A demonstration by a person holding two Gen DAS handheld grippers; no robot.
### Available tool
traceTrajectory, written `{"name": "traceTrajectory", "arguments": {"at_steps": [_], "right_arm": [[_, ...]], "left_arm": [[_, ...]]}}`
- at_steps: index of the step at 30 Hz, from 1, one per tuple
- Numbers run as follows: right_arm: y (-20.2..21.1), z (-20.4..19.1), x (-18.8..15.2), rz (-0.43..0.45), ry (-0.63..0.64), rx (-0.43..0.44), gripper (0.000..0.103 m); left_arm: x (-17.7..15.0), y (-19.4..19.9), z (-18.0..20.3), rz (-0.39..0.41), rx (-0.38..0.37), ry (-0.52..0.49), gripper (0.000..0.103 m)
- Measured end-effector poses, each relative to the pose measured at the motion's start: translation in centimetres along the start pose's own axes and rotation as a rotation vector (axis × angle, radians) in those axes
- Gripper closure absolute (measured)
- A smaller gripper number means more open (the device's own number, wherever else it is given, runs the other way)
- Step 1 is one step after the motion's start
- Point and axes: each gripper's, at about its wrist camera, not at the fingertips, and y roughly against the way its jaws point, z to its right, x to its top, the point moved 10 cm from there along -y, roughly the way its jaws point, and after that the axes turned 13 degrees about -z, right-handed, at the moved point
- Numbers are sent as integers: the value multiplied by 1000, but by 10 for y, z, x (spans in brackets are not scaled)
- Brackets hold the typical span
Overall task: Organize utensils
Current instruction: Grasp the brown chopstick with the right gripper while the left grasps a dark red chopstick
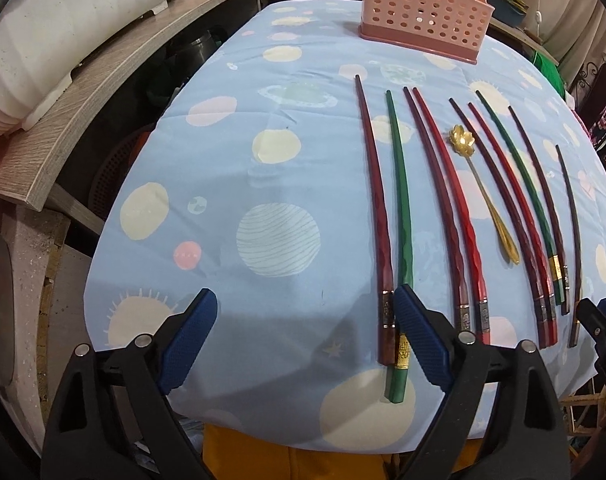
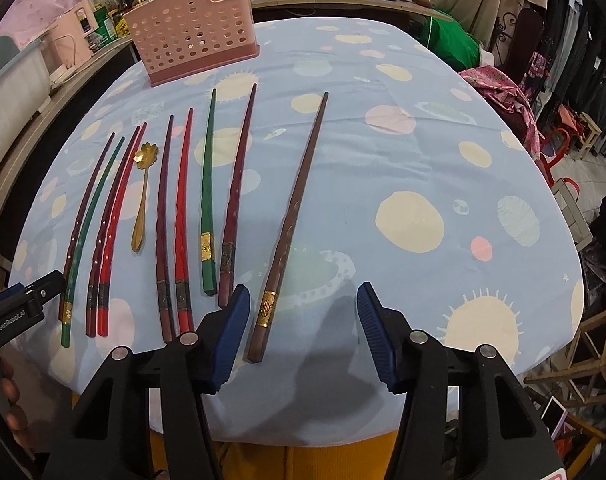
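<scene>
Several red, dark red, green and brown chopsticks lie side by side on the blue tablecloth [image 1: 263, 184], with a gold flower spoon [image 1: 483, 196] among them; the spoon also shows in the right wrist view [image 2: 142, 196]. A pink perforated utensil basket [image 1: 423, 4] stands at the far edge, also in the right wrist view [image 2: 195, 28]. My left gripper [image 1: 303, 340] is open and empty above the near edge, its right finger over the leftmost green chopstick [image 1: 401, 208]. My right gripper [image 2: 303, 332] is open and empty, a brown chopstick [image 2: 291, 224] lying between its fingers.
A wooden shelf [image 1: 103, 92] with a white appliance runs along the left. Pink cloth [image 2: 503, 96] and stools [image 2: 599, 344] are to the right of the table. The tablecloth [image 2: 423, 160] has bare room on its right half.
</scene>
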Motion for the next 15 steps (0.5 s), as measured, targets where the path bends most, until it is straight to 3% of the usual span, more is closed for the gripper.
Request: {"name": "traceTrajectory", "arguments": {"at_steps": [7,15], "right_arm": [[-4,0,-1,-6,5,-10,54],[-3,-1,-6,7,21,-15,62]], "left_arm": [[-2,-2,0,2,1,-12,17],[-10,-4,1,-11,-16,-20,24]]}}
